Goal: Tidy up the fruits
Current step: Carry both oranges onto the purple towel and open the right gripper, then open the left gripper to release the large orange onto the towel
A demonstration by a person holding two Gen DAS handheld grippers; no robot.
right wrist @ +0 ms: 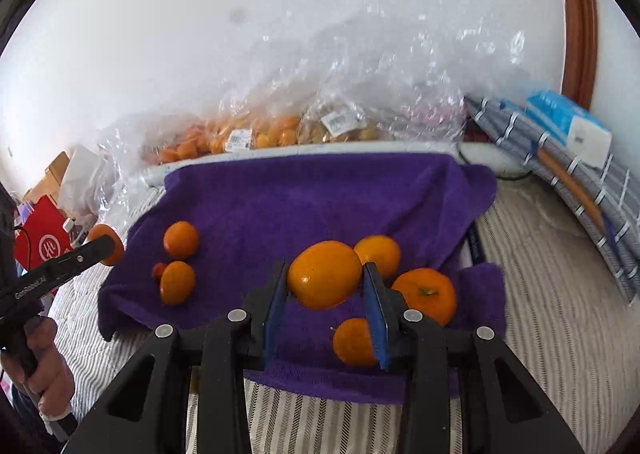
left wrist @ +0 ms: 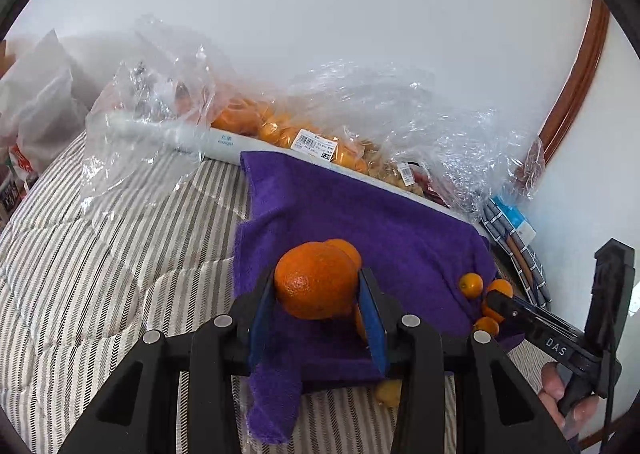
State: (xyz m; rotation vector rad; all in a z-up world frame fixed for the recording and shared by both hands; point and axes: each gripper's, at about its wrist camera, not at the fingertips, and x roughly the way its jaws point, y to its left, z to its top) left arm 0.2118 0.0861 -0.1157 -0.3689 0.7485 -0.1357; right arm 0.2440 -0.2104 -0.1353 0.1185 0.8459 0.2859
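A purple towel (left wrist: 360, 213) (right wrist: 320, 197) lies on a striped bed cover. My left gripper (left wrist: 318, 286) is shut on a large orange (left wrist: 316, 280) and holds it above the towel's left part; it shows at the left edge of the right wrist view (right wrist: 106, 244). My right gripper (right wrist: 325, 278) is shut on a smooth orange fruit (right wrist: 325, 274) above the towel's right part. Beside it lie several oranges (right wrist: 426, 294). Two small oranges (right wrist: 180, 240) lie on the towel's left part. The right gripper (left wrist: 496, 300) shows among small oranges (left wrist: 471, 285) in the left wrist view.
Clear plastic bags of oranges (left wrist: 276, 125) (right wrist: 240, 133) and brownish fruit (right wrist: 340, 125) lie along the wall behind the towel. A folded grey checked cloth (right wrist: 560, 161) with a blue-white pack (right wrist: 568, 121) lies at the right. A red bag (right wrist: 44, 238) stands at the left.
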